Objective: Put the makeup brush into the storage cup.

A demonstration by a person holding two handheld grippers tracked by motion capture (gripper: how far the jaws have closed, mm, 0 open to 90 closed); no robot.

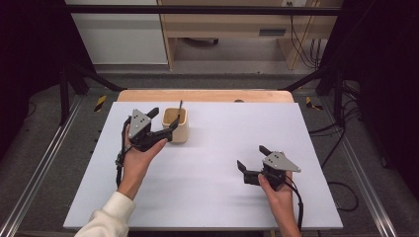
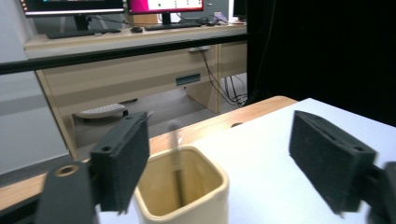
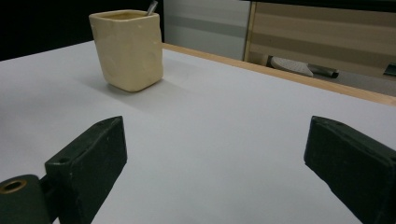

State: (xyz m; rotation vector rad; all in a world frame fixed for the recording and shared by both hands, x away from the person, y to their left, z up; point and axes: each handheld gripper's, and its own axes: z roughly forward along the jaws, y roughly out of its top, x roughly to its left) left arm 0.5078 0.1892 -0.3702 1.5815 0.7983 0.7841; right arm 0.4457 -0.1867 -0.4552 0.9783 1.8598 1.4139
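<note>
A cream square cup (image 1: 177, 129) stands on the white table top (image 1: 217, 197), left of the middle toward the far side. A thin dark stick (image 1: 180, 105) leans inside it, its top poking above the rim. My left gripper (image 1: 163, 118) hovers just left of and over the cup. In the left gripper view the jaws of the left gripper (image 2: 226, 161) stand wide apart above the cup (image 2: 187, 200), and the stick (image 2: 176, 158) rests free between them, untouched. My right gripper (image 1: 252, 157) is open and empty at the near right. From the right gripper (image 3: 224, 163) the cup (image 3: 128, 51) looks far off.
A wooden strip (image 1: 207, 95) runs along the table's far edge. Black frame bars (image 1: 79, 74) and metal rails (image 1: 44, 153) flank the table. Cables (image 1: 341, 133) lie on the floor at the right. A wooden desk (image 1: 232, 24) stands beyond.
</note>
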